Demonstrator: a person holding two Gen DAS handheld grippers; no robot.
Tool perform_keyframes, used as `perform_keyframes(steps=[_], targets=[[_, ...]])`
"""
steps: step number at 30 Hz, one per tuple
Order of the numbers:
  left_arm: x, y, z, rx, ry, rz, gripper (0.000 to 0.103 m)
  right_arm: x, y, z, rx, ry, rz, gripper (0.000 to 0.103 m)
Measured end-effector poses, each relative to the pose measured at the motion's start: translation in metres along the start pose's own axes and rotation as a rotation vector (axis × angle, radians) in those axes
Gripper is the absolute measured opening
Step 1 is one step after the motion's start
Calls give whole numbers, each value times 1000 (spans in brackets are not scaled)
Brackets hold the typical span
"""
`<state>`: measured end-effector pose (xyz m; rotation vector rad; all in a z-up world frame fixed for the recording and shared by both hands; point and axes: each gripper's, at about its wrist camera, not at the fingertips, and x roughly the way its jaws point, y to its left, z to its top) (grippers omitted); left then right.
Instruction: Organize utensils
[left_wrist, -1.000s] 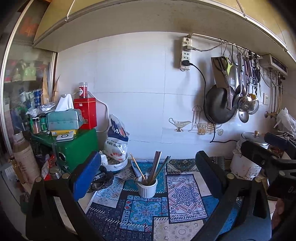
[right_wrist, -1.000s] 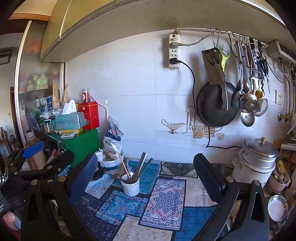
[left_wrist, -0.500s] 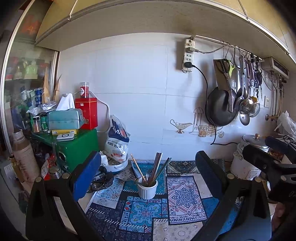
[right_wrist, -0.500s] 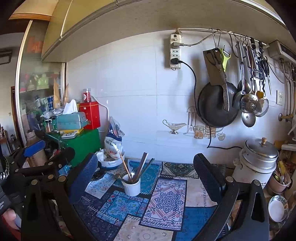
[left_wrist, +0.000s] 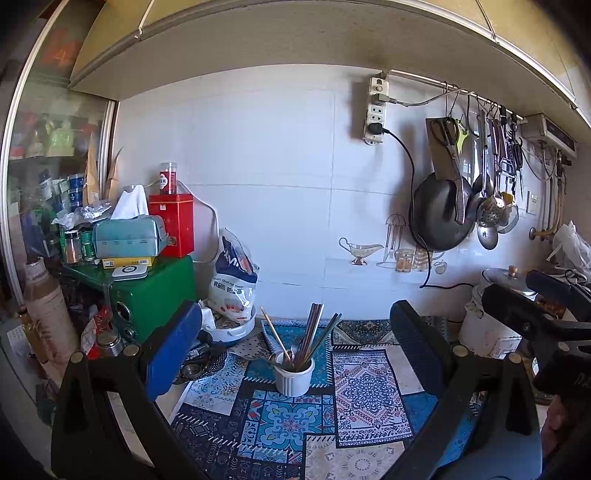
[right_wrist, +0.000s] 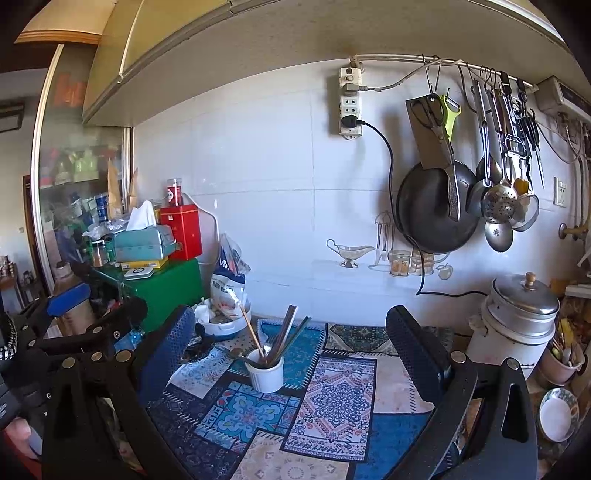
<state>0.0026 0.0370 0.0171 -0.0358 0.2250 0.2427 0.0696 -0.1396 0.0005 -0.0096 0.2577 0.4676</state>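
A white ribbed cup (left_wrist: 294, 377) (right_wrist: 265, 375) stands on the patterned mat and holds chopsticks (left_wrist: 310, 336) (right_wrist: 283, 334) and spoon handles, all leaning. My left gripper (left_wrist: 293, 334) is open and empty, held back from the cup and above the mat. My right gripper (right_wrist: 290, 334) is open too, also short of the cup with nothing between its fingers. Each gripper shows at the edge of the other's view: the right gripper (left_wrist: 532, 310) at the right, the left gripper (right_wrist: 96, 317) at the left.
A patchwork mat (left_wrist: 295, 413) covers the counter. A green box (left_wrist: 155, 291) with a tissue box and red tin stands left, beside a food bag (left_wrist: 232, 280). A metal pot (right_wrist: 517, 317) stands right. A pan (right_wrist: 436, 214), ladles and scissors hang on a wall rail.
Both views have shifted slightly, with the wall items drifting right in the left wrist view. The cup keeps its place and both grippers stay open.
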Motion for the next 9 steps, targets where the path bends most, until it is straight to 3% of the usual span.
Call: perform_keyframes(steps=[9], targets=[[7, 0, 0, 1, 4, 4, 102, 5, -2, 2, 3, 7, 5, 103]])
